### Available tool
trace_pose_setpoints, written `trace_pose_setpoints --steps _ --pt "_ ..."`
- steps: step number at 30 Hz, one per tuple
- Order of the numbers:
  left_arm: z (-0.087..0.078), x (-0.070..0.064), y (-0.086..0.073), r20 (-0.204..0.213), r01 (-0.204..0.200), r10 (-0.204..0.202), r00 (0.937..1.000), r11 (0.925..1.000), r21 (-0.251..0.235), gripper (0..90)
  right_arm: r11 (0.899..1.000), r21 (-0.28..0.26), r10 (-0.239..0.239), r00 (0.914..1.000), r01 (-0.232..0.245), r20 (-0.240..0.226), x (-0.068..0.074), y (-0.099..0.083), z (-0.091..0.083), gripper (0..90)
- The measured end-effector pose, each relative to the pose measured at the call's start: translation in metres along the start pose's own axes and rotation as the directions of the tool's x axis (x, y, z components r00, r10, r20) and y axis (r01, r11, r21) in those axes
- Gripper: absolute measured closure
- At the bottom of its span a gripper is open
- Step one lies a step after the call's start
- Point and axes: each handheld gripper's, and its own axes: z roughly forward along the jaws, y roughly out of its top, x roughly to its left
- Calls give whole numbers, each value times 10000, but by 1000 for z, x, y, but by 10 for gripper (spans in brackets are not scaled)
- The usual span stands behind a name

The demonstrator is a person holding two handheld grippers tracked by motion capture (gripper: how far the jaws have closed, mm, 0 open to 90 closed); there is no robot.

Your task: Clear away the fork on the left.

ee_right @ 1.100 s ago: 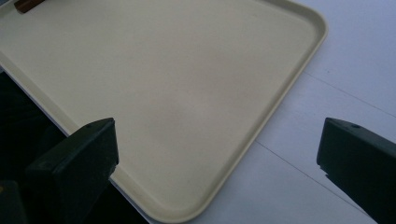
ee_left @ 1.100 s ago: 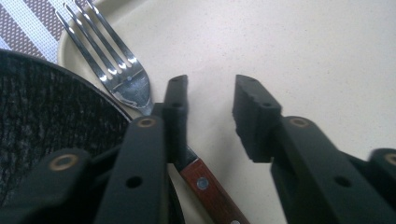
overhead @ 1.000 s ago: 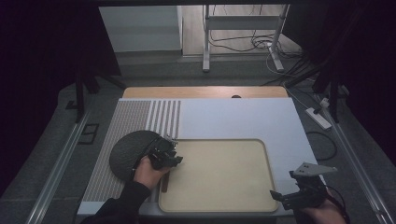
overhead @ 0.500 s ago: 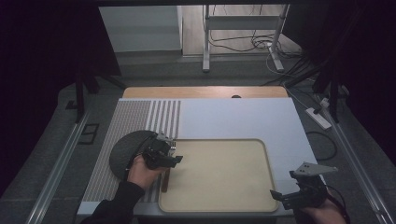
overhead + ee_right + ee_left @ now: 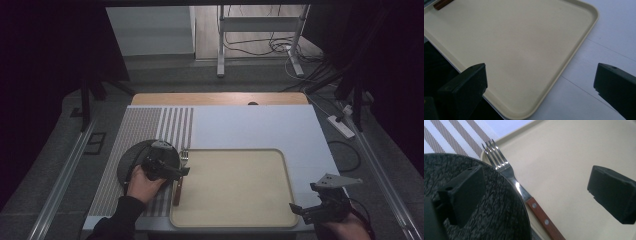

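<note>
Fork (image 5: 510, 173) on tray's left rim, beside dark plate (image 5: 499, 212).
Left gripper (image 5: 172, 171) hovers over fork and plate edge, jaws spread wide, holding nothing. Right gripper (image 5: 307, 210) rests spread at beige tray's (image 5: 235, 200) near right corner; striped mat (image 5: 150, 130) beneath plate.

No text, label, brand, number or sign can be read anywhere in these views. The beige tray (image 5: 235, 210), the dark plate (image 5: 499, 220) just beside it and the fork (image 5: 506, 170) at the tray's edge all bear no lettering; the striped mat (image 5: 150, 125) beyond the tray carries plain stripes.
</note>
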Motion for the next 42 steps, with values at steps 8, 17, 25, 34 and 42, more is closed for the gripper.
trace_pose_setpoints --steps 8,17,25,34,42 --pt "-15 -1 -12 -262 -128 123 9996 9998 -173 0 10000 -49 45 10000 -45 -37 -1 0 0 0" --pt "-34 -3 -31 -424 -44 17 9991 9980 -631 0 9999 -61 83 10000 -84 -43 0 0 0 0" --pt "-49 -4 -46 -599 152 -201 9980 9965 -821 0 9999 -73 107 9999 -107 -71 0 0 0 0" --pt "-66 -5 -63 -871 218 -324 9957 9926 -1198 0 9999 -90 112 9999 -113 -61 -1 0 -1 0" --pt "-78 -8 -76 -1150 314 -466 9923 9910 -1304 0 9999 -95 114 9999 -115 -58 -1 0 -1 0"
